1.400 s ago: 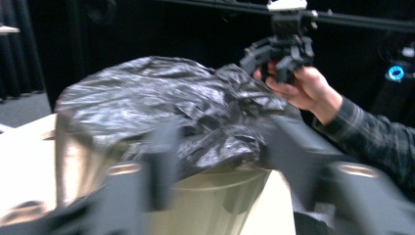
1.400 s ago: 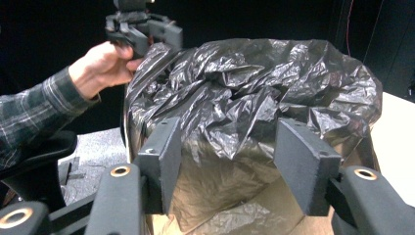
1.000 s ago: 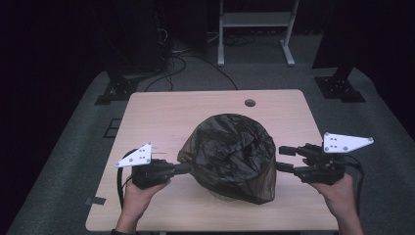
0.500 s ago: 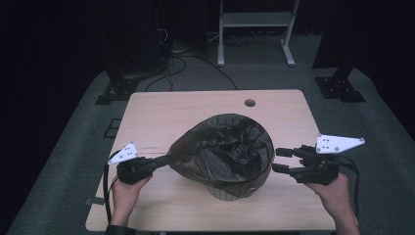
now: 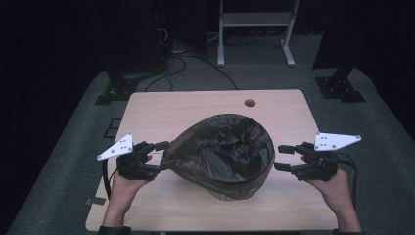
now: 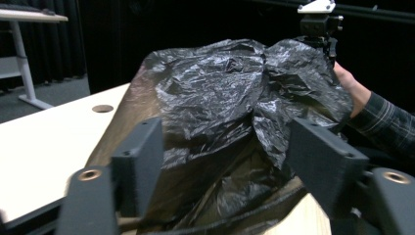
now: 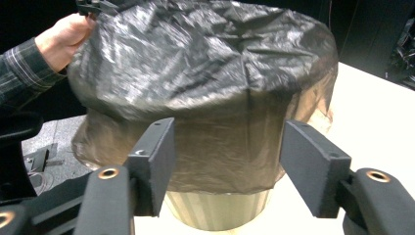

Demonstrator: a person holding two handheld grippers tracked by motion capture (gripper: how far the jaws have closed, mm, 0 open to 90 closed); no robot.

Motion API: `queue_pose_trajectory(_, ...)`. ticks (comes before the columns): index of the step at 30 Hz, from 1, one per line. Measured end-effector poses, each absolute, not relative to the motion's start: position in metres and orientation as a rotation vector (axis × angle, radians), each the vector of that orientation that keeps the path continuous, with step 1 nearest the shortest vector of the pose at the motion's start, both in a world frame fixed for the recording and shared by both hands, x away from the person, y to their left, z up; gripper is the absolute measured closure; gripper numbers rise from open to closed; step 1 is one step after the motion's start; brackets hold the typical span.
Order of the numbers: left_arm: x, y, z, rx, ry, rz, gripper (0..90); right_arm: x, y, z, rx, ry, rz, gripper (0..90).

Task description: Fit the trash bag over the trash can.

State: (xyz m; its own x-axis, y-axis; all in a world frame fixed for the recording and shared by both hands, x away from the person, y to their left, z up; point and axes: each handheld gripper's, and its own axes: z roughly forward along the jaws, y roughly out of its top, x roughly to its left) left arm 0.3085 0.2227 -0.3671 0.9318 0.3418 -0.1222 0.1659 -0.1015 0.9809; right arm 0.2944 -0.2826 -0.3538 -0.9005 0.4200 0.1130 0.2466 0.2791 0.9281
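- Landmark: the bin [image 7: 220,210], a ribbed, pale container standing on the wooden table [image 5: 195,105], toward my side of it. All places below are given from this bin.
- The black bag [image 5: 222,147] is draped over the bin's rim and down its wall; in the right gripper view its hem stops short of the bin's base.
- My left gripper [image 5: 164,155] sits at the bin's left side. Its jaws have just been opening and now stand apart, with a stretched fold of bag between the pads but not pinched.
- My right gripper [image 5: 284,157] waits just beside the bin's right side, jaws apart, holding nothing; they have just widened slightly.
- Step in hand, as I judge it: seating the liner evenly. To do it well, I would take the film low on opposite sides and draw it down together, so the bin does not tip or slide.
- Hard to make out: the bin's rim and interior lie under crumpled film; the bin's far side is hidden; the gripper views cut off the bin's foot.
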Motion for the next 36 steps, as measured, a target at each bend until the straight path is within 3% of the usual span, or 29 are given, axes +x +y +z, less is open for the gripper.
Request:
queue_pose_trajectory(6,0.32,0.214,-0.378,1.728,0.382,0.124,21.6,0.306,-0.277,-0.363,0.581,2.423,1.699,36.0)
queue_pose_trajectory(9,0.324,0.208,-0.382,1.74,0.36,0.087,24.6,0.308,-0.274,-0.365,0.561,2.438,1.703,43.1)
queue_pose_trajectory(14,0.325,0.2,-0.382,1.782,0.278,0.062,62.6,0.309,-0.272,-0.365,0.521,2.459,1.728,64.9)
queue_pose_trajectory(17,0.325,0.197,-0.382,1.786,0.258,0.066,76.4,0.308,-0.272,-0.364,0.513,2.453,1.746,79.2)
queue_pose_trajectory(18,0.324,0.196,-0.382,1.785,0.257,0.072,76.4,0.308,-0.272,-0.364,0.513,2.453,1.746,79.2)
queue_pose_trajectory(19,0.324,0.195,-0.381,1.783,0.25,0.083,84.9,0.307,-0.271,-0.364,0.515,2.443,1.759,87.7)
queue_pose_trajectory(20,0.324,0.195,-0.381,1.78,0.25,0.086,88.3,0.307,-0.271,-0.364,0.513,2.44,1.763,89.1)
queue_pose_trajectory(36,0.326,0.192,-0.389,1.795,0.276,0.064,89.6,0.305,-0.277,-0.381,0.589,2.498,1.649,89.8)
